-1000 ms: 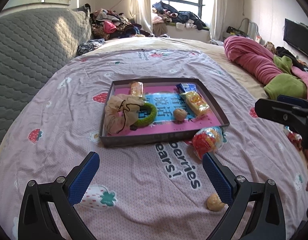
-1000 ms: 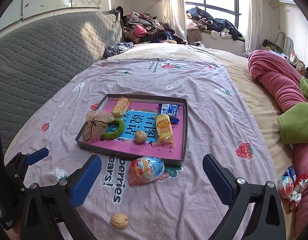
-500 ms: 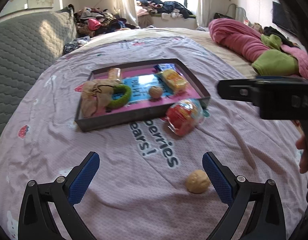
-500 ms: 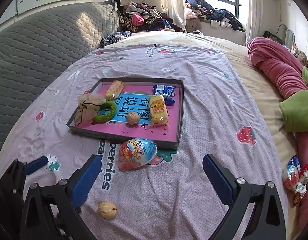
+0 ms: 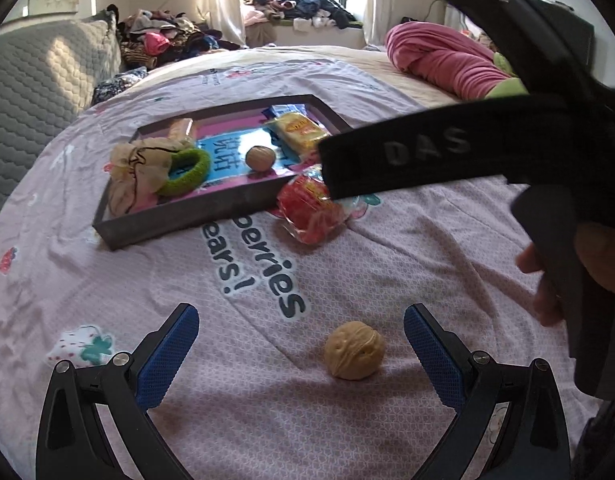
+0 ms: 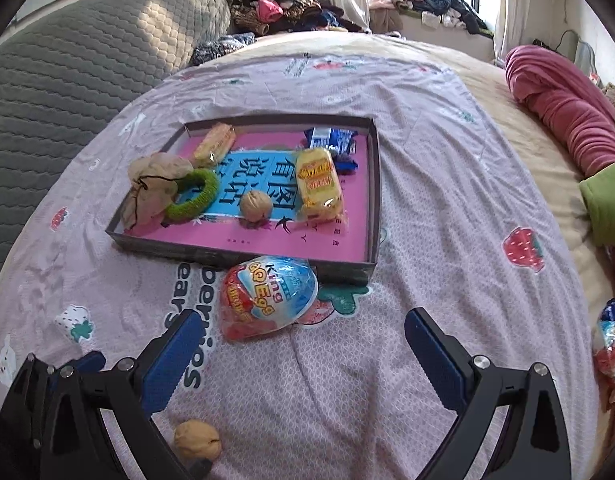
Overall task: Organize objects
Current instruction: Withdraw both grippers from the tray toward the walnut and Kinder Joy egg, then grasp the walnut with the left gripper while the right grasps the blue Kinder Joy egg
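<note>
Tray [image 6: 373, 200], dark-rimmed with a pink and blue floor, lay on the bed sheet [image 6: 447, 160] at mid-bed, far of both tongs. Inside it, left to right: beige drawstring pouch [image 6: 155, 184] at the near-left corner, green hair ring [image 6: 195, 196] touching the pouch, a walnut [image 6: 255, 206] near the middle, yellow snack pack [image 6: 319, 182] right of centre. A tan wrapped bar [image 6: 215, 142] sat at the far left, blue wrappers [image 6: 329, 138] at the far right.

Egg-shaped toy pack [image 6: 267, 296] lay on the sheet, touching the tray's near wall.

Loose walnut [image 5: 354, 355] lay on the sheet near the camera.

Left tongs [image 5: 301, 346]: released, jaws spread wide, loose walnut between the fingertips toward the right one, not touching either.

Right tongs [image 6: 303, 350]: released, jaws wide, holding nothing; egg pack just far of the left fingertip.
</note>
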